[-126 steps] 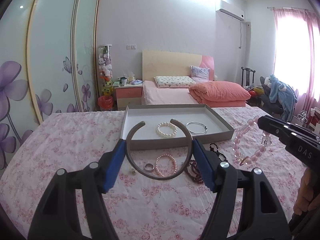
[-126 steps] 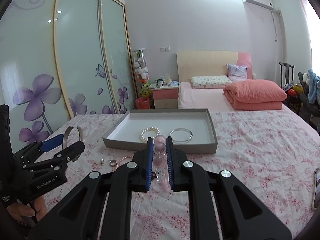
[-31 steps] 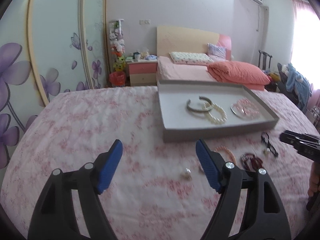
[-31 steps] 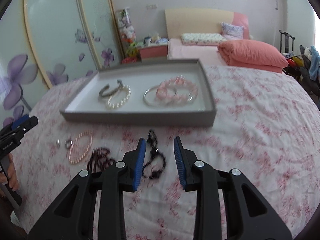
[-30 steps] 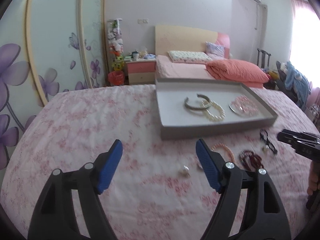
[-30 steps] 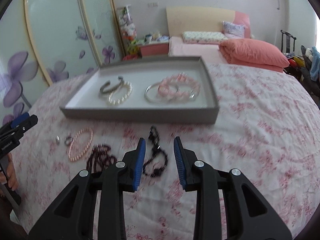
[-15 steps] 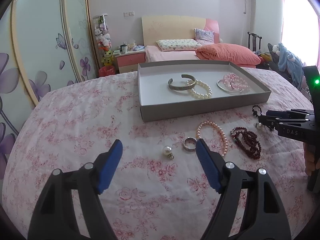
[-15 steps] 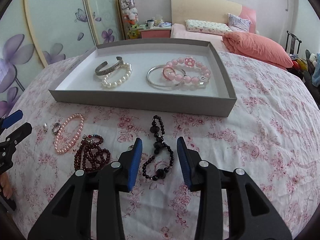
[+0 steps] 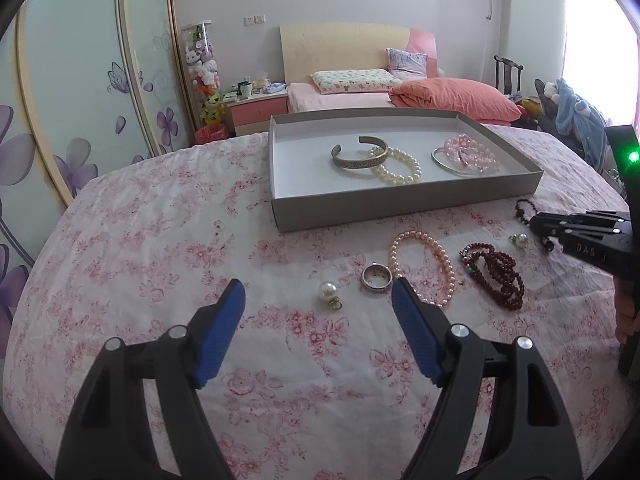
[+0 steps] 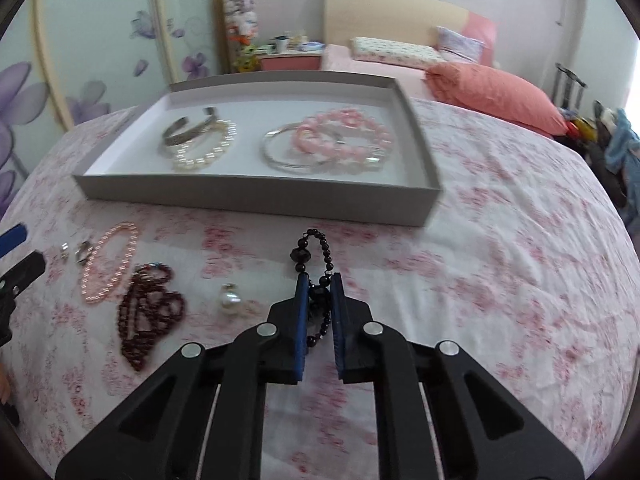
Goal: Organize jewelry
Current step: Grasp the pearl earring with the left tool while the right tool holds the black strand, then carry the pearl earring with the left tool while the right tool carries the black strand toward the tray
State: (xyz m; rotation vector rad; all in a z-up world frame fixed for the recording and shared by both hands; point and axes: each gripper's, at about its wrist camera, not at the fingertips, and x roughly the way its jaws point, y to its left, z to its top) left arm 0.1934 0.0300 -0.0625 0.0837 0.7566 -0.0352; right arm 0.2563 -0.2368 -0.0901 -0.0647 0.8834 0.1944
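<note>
Right wrist | right gripper [image 10: 319, 286] pinching black bead bracelet [image 10: 316, 264] | left gripper [image 9: 318, 300] spread

Your bedspread [image 9: 152, 240] is white with a pink floral print. On it sits a grey tray [image 9: 404, 206] with a white inside, holding a dull bronze patterned cuff [image 9: 356, 160], a cream pearl bracelet [image 9: 400, 168], a silver bangle [image 9: 452, 166] and a pale pink bead bracelet [image 9: 472, 150]. Outside it you see a peach-pink pearl strand [image 9: 424, 264], dark red beads [image 9: 496, 268], a black bead bracelet [image 10: 316, 264], a silver ring [image 9: 376, 278] and white pearl charms [image 9: 328, 292]. Each hand-held gripper [image 9: 316, 312] is black with blue pads [image 9: 412, 320].
</note>
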